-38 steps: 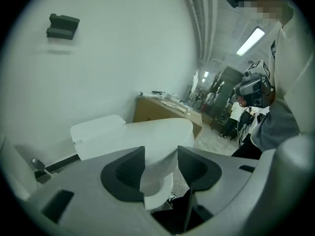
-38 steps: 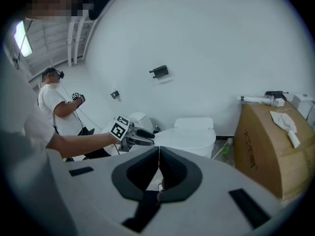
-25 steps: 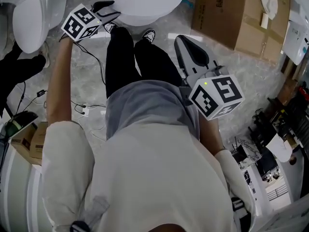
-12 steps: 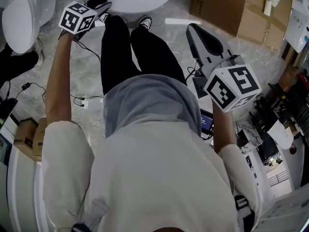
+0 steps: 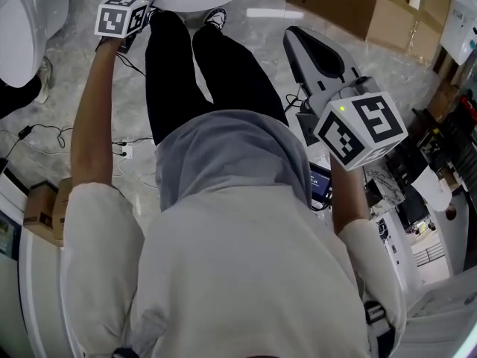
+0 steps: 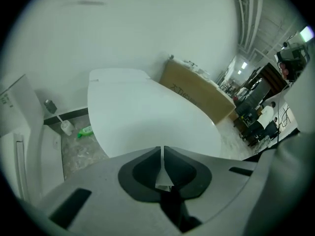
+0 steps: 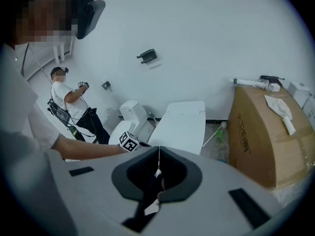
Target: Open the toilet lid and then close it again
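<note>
A white toilet lid [image 6: 147,117] lies shut and flat, filling the middle of the left gripper view. In the head view only its rounded front edge shows, at the top centre. It has not been lifted, so the opening step looks about to begin.

The left gripper [image 6: 162,149] is held low at the lid's front edge, in the upper left of the head view. It points down toward that edge, probably to get purchase there. Its fingers are closing and stand almost together, with only a thin slit between them. Nothing shows in the slit, and I cannot tell whether the tips touch the lid.

The right gripper [image 7: 158,149] hangs back at the centre right of the head view, well apart from the lid. Its fingers are clenched on nothing, and it seems idle while the other gripper works.

Counted:
- 2 grippers
- 1 task toilet
- 1 second toilet [image 7: 129,113] to its left
- 1 large cardboard box [image 7: 261,132] to its right
- 1 toilet brush [image 6: 61,124] and 1 green bottle [image 6: 84,131] on the floor [image 6: 83,151]
- 1 other person [image 7: 66,100] at the far left
</note>
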A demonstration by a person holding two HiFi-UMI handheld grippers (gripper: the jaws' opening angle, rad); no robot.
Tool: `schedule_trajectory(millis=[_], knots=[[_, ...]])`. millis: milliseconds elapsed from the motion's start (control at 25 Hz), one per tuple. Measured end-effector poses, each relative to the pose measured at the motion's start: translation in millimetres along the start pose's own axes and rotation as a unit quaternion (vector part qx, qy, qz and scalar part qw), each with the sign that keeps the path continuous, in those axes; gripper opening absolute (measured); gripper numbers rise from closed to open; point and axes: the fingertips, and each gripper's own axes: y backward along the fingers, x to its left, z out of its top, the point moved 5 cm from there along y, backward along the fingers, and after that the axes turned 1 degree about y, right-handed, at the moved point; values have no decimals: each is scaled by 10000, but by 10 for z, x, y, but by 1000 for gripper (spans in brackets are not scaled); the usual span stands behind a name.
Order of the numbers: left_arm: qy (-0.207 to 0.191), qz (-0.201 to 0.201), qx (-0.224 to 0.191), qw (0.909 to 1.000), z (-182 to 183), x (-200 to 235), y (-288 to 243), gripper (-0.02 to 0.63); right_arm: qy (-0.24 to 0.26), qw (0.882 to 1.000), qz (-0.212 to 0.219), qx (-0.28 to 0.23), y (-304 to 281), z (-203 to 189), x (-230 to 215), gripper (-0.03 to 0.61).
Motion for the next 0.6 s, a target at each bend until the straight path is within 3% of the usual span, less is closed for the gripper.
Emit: schedule_trajectory(millis=[120, 280, 440, 600], knots=[[-68, 117, 72, 9999, -91, 6, -106, 23, -24, 10000, 16, 50, -45, -35, -19, 11], [-616, 304, 201, 9974, -215, 20, -257, 23, -25, 9999, 70, 123, -149, -81, 0, 11], [-322, 358, 309, 9984, -331, 107, -388, 23, -33, 9996, 134, 237, -263, -137, 22, 11], [-307, 446, 495, 9973, -417, 131, -558, 23, -58, 9992, 190, 336, -351, -200, 1, 11]])
